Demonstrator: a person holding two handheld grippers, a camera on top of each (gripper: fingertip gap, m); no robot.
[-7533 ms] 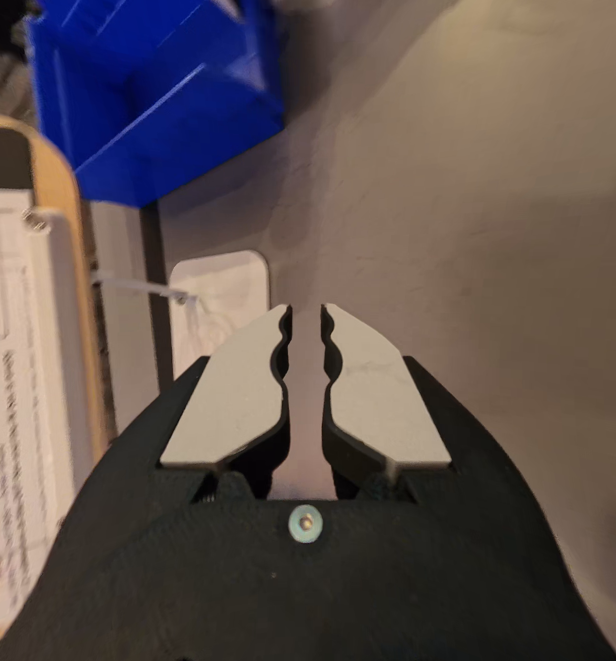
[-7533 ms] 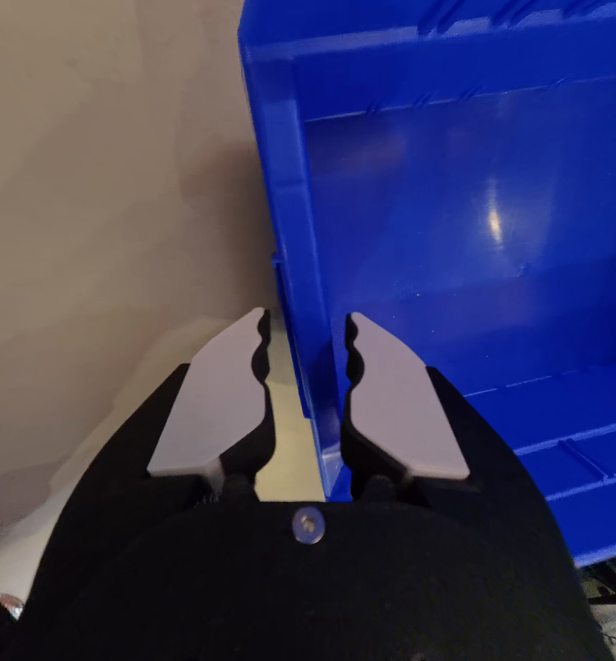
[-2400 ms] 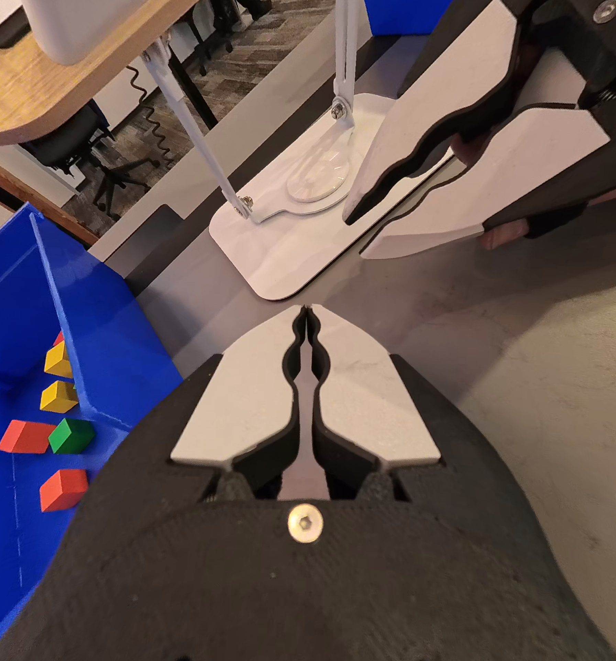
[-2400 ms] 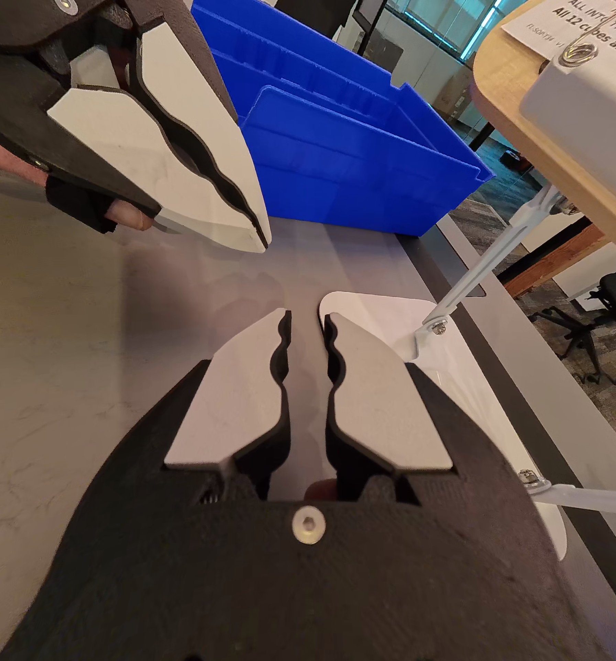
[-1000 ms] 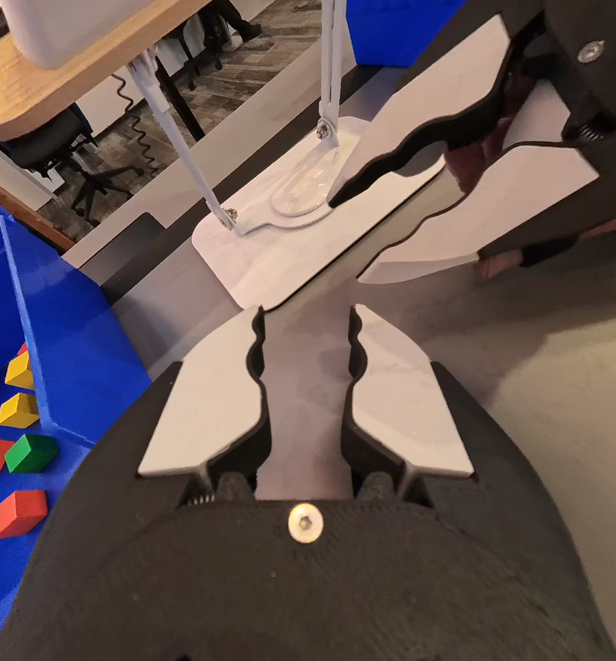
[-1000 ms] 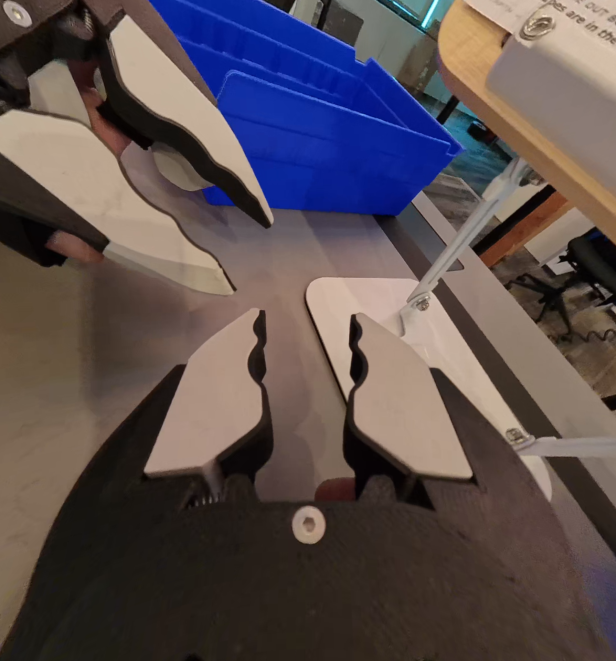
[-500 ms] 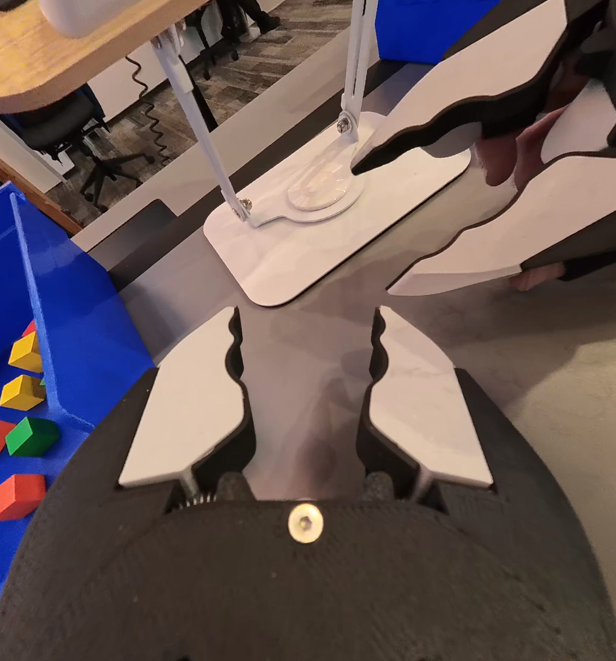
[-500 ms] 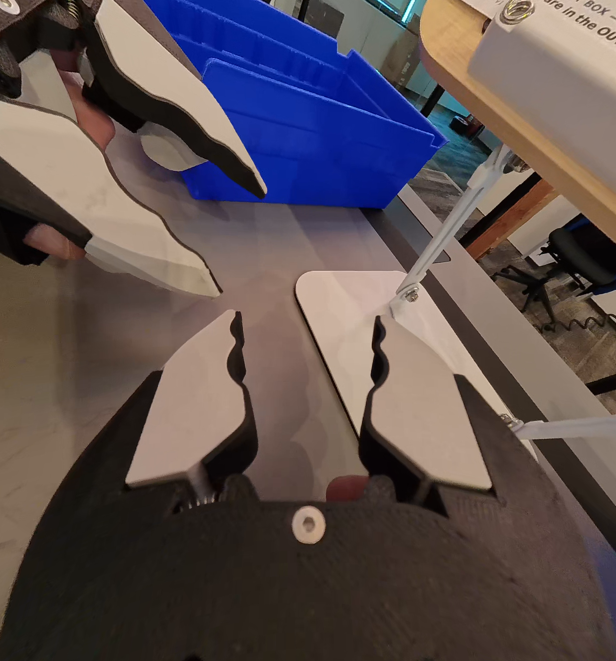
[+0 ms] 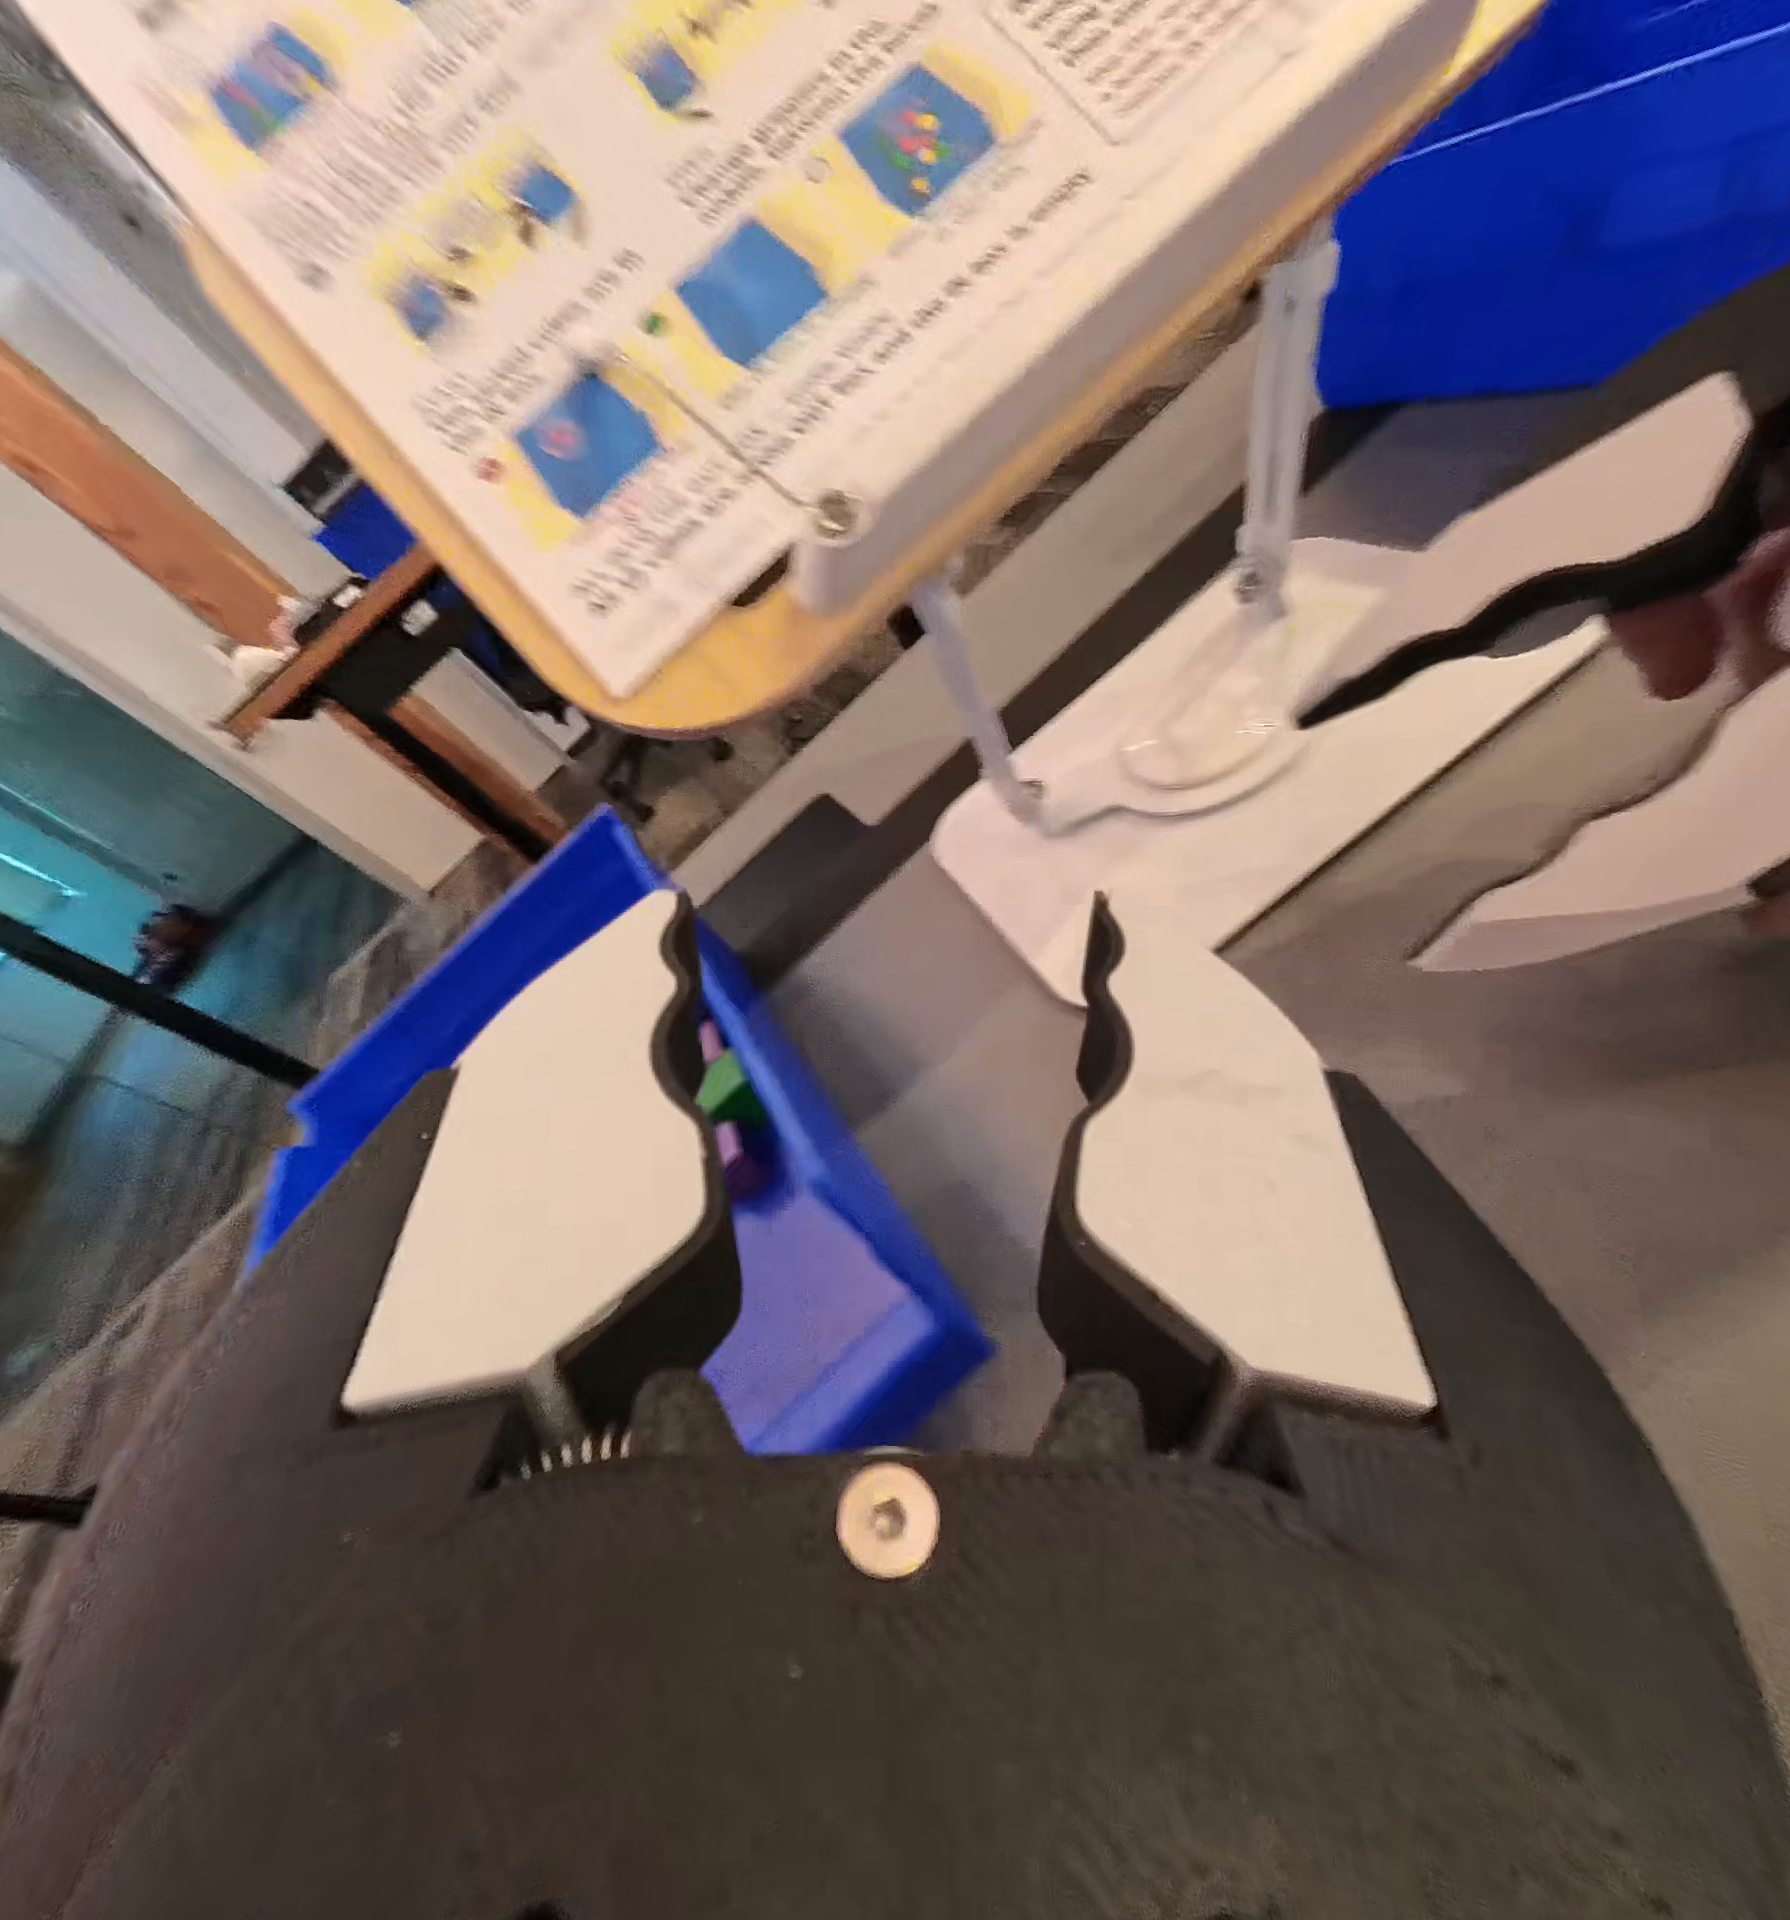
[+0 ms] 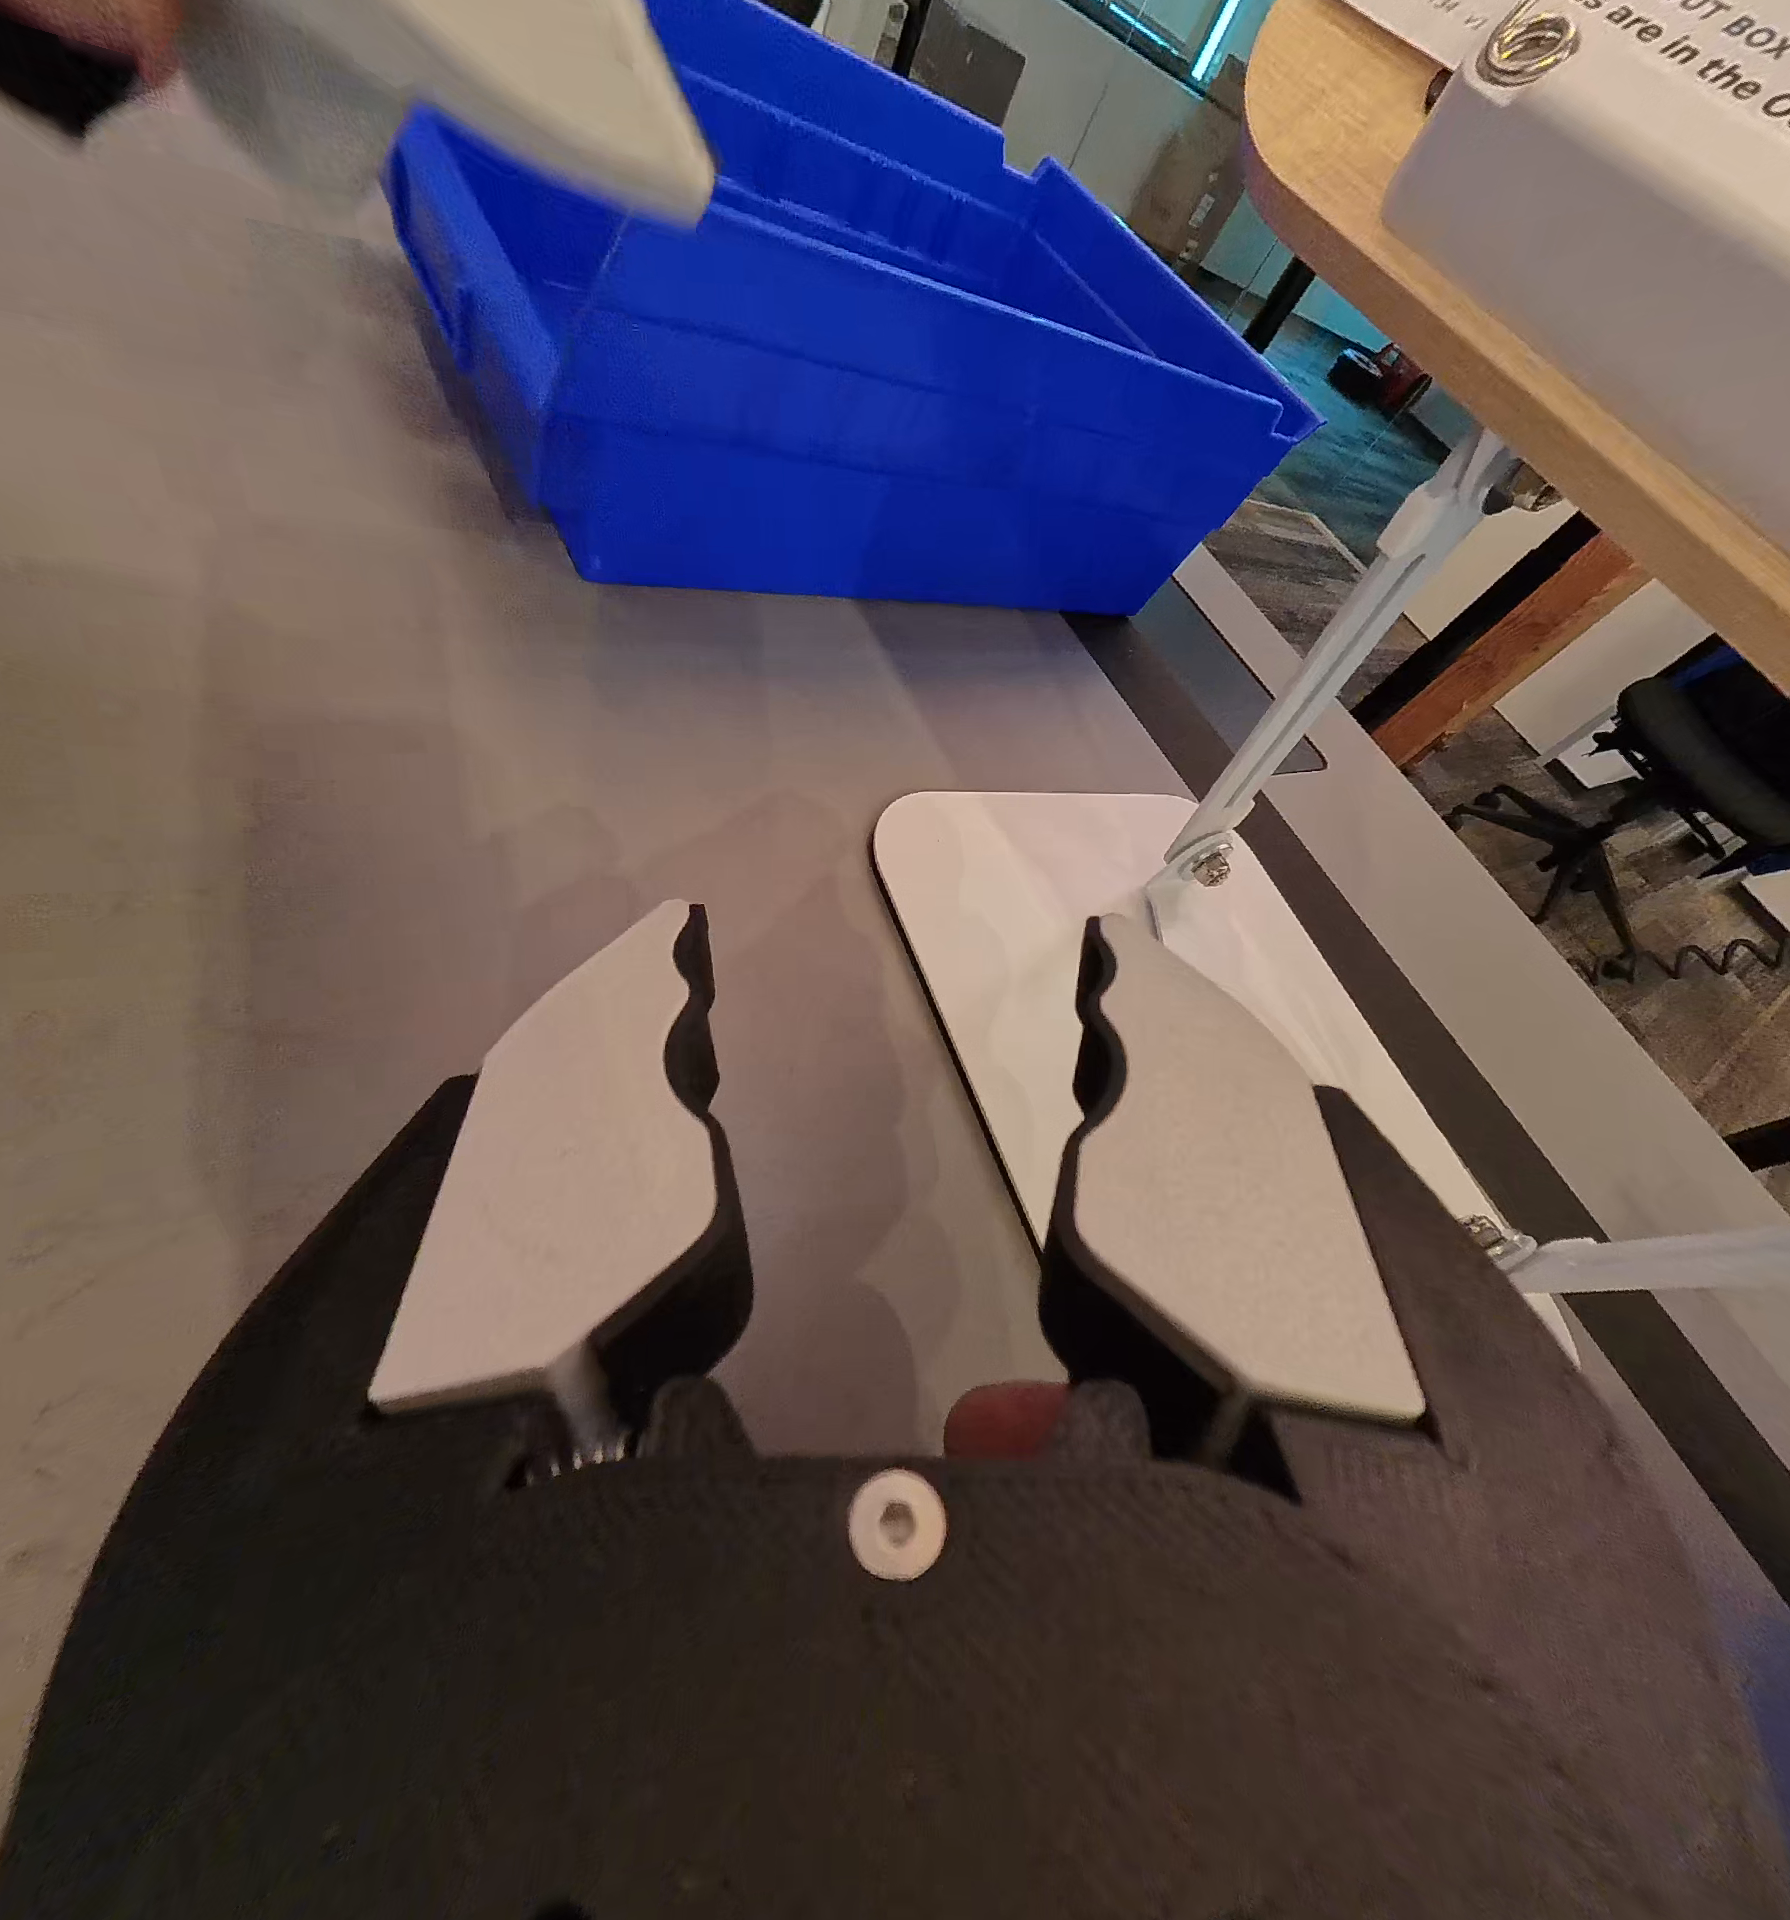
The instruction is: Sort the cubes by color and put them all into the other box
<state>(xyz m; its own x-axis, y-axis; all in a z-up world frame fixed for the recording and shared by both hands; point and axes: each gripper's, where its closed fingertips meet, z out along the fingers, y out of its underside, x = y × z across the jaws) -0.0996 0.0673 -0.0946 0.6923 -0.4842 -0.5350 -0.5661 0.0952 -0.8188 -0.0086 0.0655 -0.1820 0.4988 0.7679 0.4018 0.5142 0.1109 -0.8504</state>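
Observation:
My left gripper [image 9: 889, 914] is open and empty, held above the near wall of a blue box [image 9: 849, 1278]. Between its fingers I see a green cube [image 9: 722, 1081] and a purple cube [image 9: 737, 1155] inside that box; the left finger hides the rest. A second blue box [image 9: 1597, 208] sits at the far right. My right gripper [image 10: 896, 920] is open and empty, low over the grey table [image 10: 247, 831]. It also shows open in the left wrist view [image 9: 1364, 836]. In the right wrist view a blue box [image 10: 870, 488] stands ahead, its inside hidden.
A white stand base [image 10: 1016, 894] lies on the table between the boxes, with thin white legs holding a tilted instruction board [image 9: 662, 260] overhead. The table's far edge [image 10: 1390, 831] runs just past the base. One left finger [image 10: 558, 94] shows blurred at the top of the right wrist view.
Both grippers have opened wide from nearly shut. My left gripper has risen and swung left over the box with the cubes. My right gripper has stayed by the stand base.

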